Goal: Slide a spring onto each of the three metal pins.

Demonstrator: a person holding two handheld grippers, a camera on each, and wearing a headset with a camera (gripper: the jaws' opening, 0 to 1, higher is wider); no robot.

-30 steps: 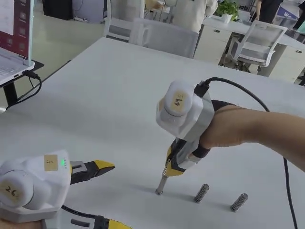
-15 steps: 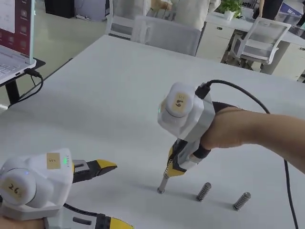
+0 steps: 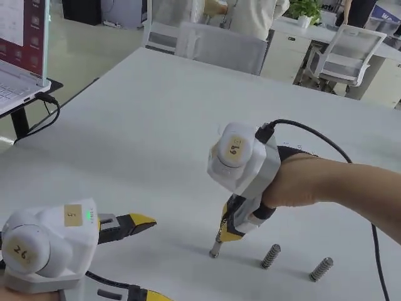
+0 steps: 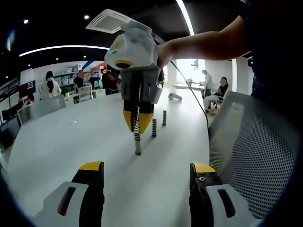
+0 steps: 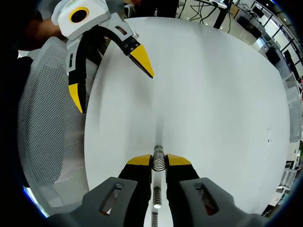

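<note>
My right gripper [image 3: 224,236] points down at the table, shut on a spring [image 4: 136,126] whose lower end sits over an upright metal pin [image 3: 215,249]. In the right gripper view the spring [image 5: 159,163] is pinched between the yellow fingertips [image 5: 139,161]. To its right stand two more pins wearing springs [image 3: 270,256] [image 3: 321,268]; the left gripper view also has them, behind the held one [image 4: 154,127] [image 4: 164,117]. My left gripper [image 3: 149,258] hovers low at the near left, open, holding nothing, aimed at the pin [image 4: 138,147].
The white table [image 3: 144,125] stretches wide behind the pins. A laptop [image 3: 19,50] on a stand with a cable is at the far left. Mesh chairs [image 3: 338,53] and desks stand beyond the far edge. A black cable [image 3: 326,135] trails from the right gripper.
The right gripper has sunk a little closer to the pin's base, taking the spring further down the pin. The left gripper has hardly moved; the head camera has shifted slightly.
</note>
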